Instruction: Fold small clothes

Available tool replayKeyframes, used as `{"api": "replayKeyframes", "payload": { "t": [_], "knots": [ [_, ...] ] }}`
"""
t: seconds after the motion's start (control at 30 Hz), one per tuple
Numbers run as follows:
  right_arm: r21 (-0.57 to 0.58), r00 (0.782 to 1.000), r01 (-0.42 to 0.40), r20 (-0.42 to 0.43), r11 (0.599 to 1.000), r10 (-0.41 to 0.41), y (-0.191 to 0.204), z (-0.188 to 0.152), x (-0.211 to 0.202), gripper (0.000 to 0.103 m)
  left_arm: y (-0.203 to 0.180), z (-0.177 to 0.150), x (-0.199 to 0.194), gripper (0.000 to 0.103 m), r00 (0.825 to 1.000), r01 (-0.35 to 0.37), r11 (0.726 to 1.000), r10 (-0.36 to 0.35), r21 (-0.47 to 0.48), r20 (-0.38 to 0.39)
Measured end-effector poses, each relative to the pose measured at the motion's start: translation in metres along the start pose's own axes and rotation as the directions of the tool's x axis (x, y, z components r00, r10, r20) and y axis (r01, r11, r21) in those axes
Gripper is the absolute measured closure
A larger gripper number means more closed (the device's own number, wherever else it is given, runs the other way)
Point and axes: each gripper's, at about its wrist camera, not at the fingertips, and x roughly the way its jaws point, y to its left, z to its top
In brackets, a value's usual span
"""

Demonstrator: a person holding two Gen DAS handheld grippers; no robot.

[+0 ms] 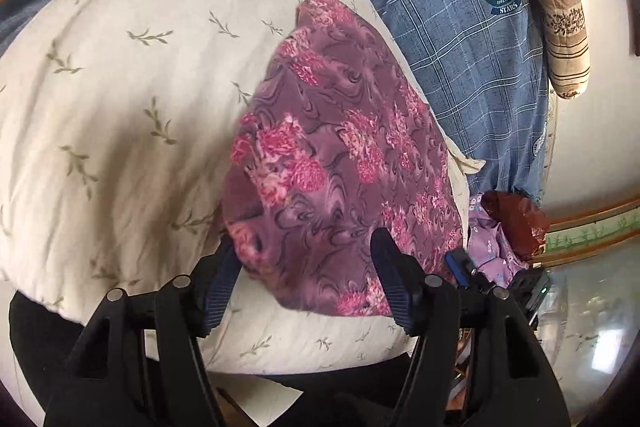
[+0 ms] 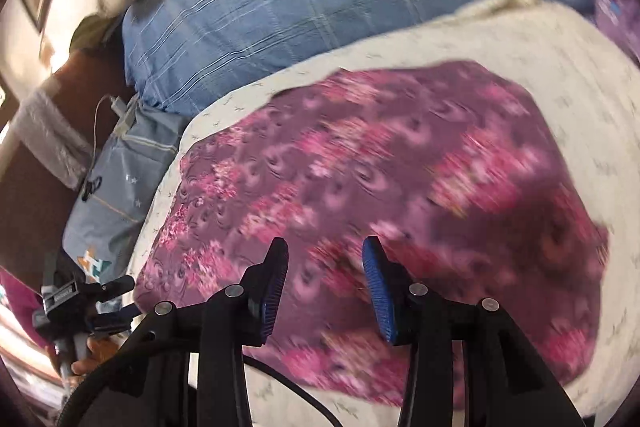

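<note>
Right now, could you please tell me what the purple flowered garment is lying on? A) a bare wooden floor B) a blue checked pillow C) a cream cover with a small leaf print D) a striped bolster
C: the purple flowered garment is spread on the cream leaf-print cover, whose fabric shows around it.

Garment (image 1: 340, 163): purple ground, dark swirls, pink-red flower clusters.
Pillow (image 1: 120, 75): cream, sparse olive leaf sprigs.
Blue cover (image 1: 452, 39): denim blue, pale windowpane check, round navy-white crest reading "STARS".
Bolster (image 1: 556, 7): beige, brown stripes, dark floral band.
Lilac cloth (image 1: 492, 247): small white flowers.
Left claw (image 1: 308, 279): black frame, dark blue ribbed pads.
Right claw (image 2: 325, 291): black frame, brighter blue pad.
</note>
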Motion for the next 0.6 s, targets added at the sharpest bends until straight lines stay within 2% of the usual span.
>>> {"api": "replayKeyframes", "payload": {
  "t": [0.17, 0.27, 0.33, 0.37, 0.4, 0.43, 0.47, 0.6],
  "knots": [
    [-0.051, 1.0, 0.004, 0.03, 0.999, -0.003, 0.032, 0.011, 0.028, 0.063, -0.004, 0.002, 0.002, 0.038, 1.0, -0.007, 0.999, 0.007, 0.031, 0.012],
    [-0.101, 0.997, 0.039, 0.063, 0.994, -0.033, 0.043, 0.01, 0.048, 0.063, -0.003, 0.005, 0.011, 0.038, 1.0, -0.008, 1.0, 0.008, 0.014, 0.002],
    [-0.116, 0.998, 0.053, 0.036, 0.992, -0.049, 0.042, 0.004, 0.068, 0.063, -0.006, 0.006, 0.015, 0.04, 1.0, -0.023, 0.999, 0.023, 0.025, 0.0],
    [-0.13, 0.998, 0.065, 0.004, 0.989, -0.065, 0.041, 0.0, 0.082, 0.063, -0.009, 0.006, 0.015, 0.044, 0.999, -0.034, 0.999, 0.033, 0.032, 0.004],
    [-0.148, 0.995, 0.085, -0.033, 0.985, -0.091, 0.039, -0.004, 0.095, 0.064, -0.013, 0.006, 0.015, 0.06, 0.999, -0.032, 0.999, 0.032, 0.044, 0.005],
    [-0.174, 0.995, 0.095, -0.027, 0.98, -0.101, 0.037, -0.011, 0.102, 0.064, -0.018, 0.006, 0.015, 0.075, 0.999, -0.039, 0.998, 0.039, 0.059, 0.003],
    [-0.215, 0.995, 0.099, 0.028, 0.972, -0.095, 0.04, -0.017, 0.101, 0.064, -0.025, 0.006, 0.014, 0.077, 0.998, -0.059, 0.995, 0.058, 0.082, 0.01],
    [-0.27, 0.992, 0.127, 0.06, 0.954, -0.115, 0.048, -0.025, 0.106, 0.061, -0.061, 0.002, 0.005, 0.088, 0.987, -0.151, 0.966, 0.134, 0.209, 0.092]
  ]
}}
